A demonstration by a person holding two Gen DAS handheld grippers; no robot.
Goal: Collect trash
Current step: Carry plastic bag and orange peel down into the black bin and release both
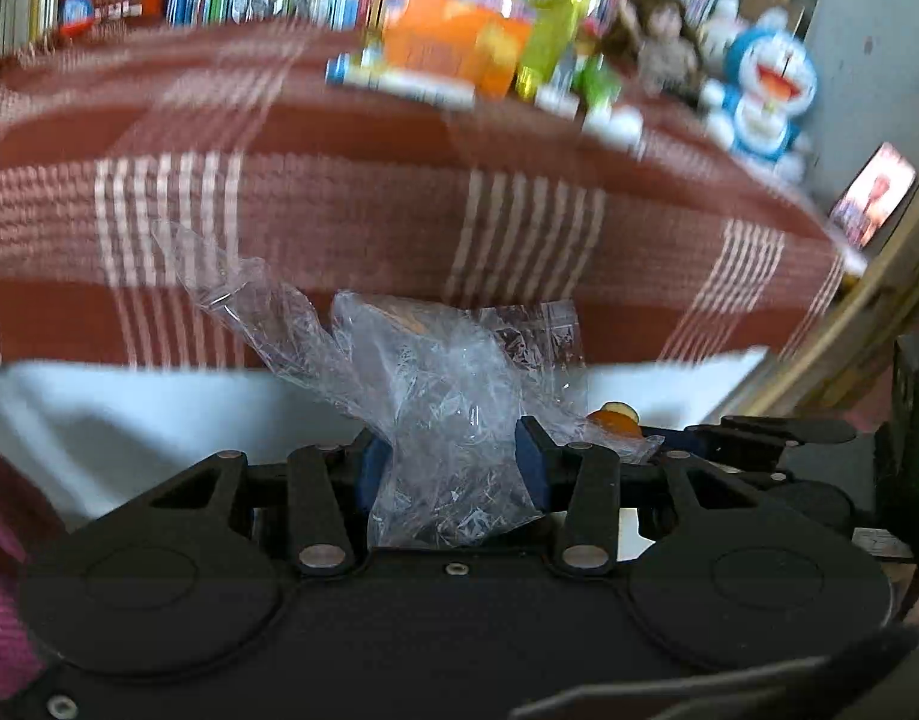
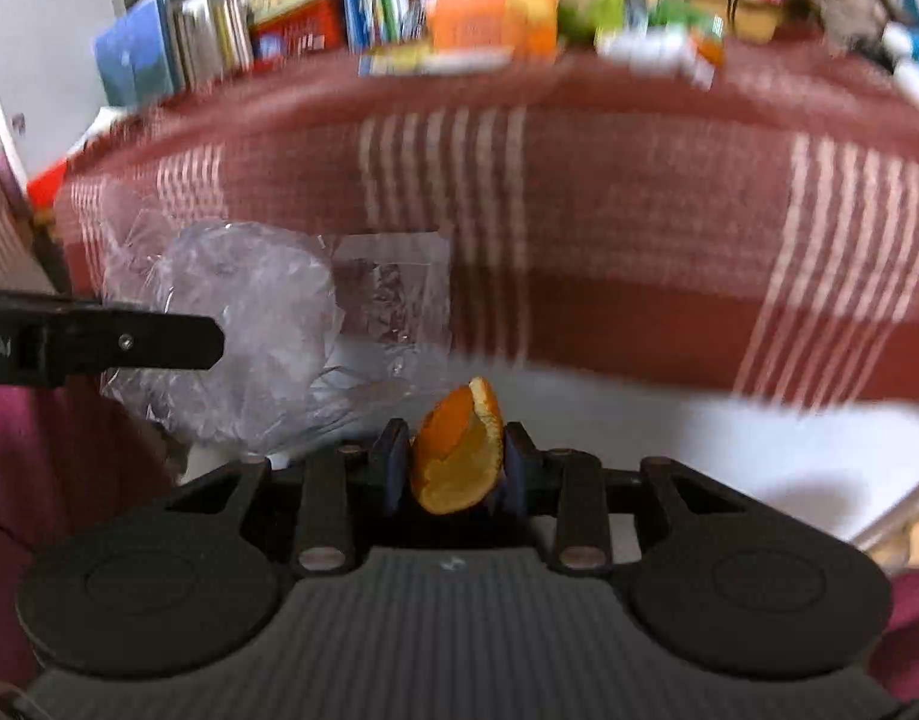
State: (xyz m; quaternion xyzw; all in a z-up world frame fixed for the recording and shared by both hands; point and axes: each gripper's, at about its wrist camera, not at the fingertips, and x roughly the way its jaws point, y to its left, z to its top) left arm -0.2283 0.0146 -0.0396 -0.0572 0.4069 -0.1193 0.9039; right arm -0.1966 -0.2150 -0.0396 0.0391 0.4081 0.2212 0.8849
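In the left wrist view, nearest the lens, the left tool (image 1: 453, 462) is closed on one crumpled clear plastic bag (image 1: 435, 396), its blue pads (image 1: 531, 462) pinching the gathered middle while loose ends flare up over the red checked cloth (image 1: 351, 210) and the white edge below it. The bag looks very light, limp and slick; a pinch on bunched folds, as here, should hold better than one on a single film layer, which might slide out. At the right edge, part of the other tool shows with a sliver of orange peel (image 1: 615, 420). Far back on the cloth sit blurred snack packets (image 1: 453, 54), too smeared to count, plus two toys, a doll (image 1: 663, 42) and a blue-and-white plush (image 1: 765, 90). In the right wrist view, the right tool (image 2: 456, 465) grips one piece of orange peel (image 2: 459, 450) at a narrow opening, pads on either face. The peel seems light, bendy and slightly oily, so a hold across its broad middle suits it. To the left hangs the same bag (image 2: 243, 330) beside a black finger of the left tool.
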